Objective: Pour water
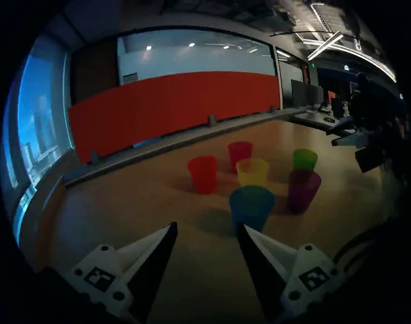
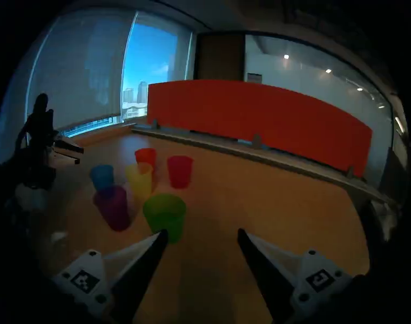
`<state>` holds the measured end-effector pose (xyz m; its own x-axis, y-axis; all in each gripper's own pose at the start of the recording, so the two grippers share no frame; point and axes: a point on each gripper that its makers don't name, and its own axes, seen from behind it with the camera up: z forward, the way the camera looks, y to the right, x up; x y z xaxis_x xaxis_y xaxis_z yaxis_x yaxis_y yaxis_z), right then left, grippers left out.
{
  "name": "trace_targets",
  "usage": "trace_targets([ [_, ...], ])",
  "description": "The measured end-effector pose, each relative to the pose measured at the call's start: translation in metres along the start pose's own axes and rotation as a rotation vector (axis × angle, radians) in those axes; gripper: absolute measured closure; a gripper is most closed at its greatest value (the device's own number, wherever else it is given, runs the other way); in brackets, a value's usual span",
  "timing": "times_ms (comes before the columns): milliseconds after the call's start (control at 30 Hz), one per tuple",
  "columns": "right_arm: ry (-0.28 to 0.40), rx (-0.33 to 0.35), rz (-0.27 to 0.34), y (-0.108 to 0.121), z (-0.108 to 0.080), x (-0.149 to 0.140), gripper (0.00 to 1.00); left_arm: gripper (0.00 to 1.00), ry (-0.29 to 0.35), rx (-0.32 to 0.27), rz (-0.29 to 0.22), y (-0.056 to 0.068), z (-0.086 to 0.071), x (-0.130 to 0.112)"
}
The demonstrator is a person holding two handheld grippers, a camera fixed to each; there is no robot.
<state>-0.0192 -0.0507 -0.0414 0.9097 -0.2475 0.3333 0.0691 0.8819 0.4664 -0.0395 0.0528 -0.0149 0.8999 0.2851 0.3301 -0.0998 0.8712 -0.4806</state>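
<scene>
Left gripper [image 1: 206, 227] spread wide, empty; blue cup [image 1: 251, 205] just beyond right fingertip. Right gripper [image 2: 201, 232] equally open, holding nothing; green cup [image 2: 164, 215] just past left fingertip. Bunched upright, probably for short pours.

Lighting: dim around me. Daylight enters by the far-left window [image 2: 151, 70]; ceiling spots [image 1: 191, 45] glint weakly. Soft shadows under the cups [image 1: 252, 171]. My view's edges bend and darken.

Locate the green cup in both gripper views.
Left gripper view: green cup at the far right of the cluster, behind the purple cup.
Right gripper view: green cup nearest the camera, at the front of the cluster.
Shared landmark: red partition behind the cups.
</scene>
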Motion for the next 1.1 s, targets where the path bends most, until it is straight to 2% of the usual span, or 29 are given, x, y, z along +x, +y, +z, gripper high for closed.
trace_targets([
  [367, 0.144, -0.139, 0.073, 0.022, -0.004, 0.021, 0.0, 0.2, 0.166, 0.187, -0.133, -0.041, -0.016, 0.022],
  [500, 0.178, -0.183, 0.08, 0.027, -0.007, 0.027, 0.0, 0.2, 0.201, 0.25, -0.167, -0.055, -0.018, 0.021],
  [600, 0.214, -0.228, 0.082, 0.032, -0.01, 0.035, 0.0, 0.2, 0.209, 0.278, -0.192, -0.059, -0.018, 0.019],
  [800, 0.267, -0.294, 0.087, 0.039, -0.013, 0.045, 0.0, 0.2, 0.249, 0.307, -0.231, -0.058, -0.017, 0.023],
  [1100, 0.328, -0.368, 0.091, 0.045, -0.022, 0.062, 0.0, 0.2, 0.313, 0.352, -0.226, -0.06, -0.026, 0.047],
])
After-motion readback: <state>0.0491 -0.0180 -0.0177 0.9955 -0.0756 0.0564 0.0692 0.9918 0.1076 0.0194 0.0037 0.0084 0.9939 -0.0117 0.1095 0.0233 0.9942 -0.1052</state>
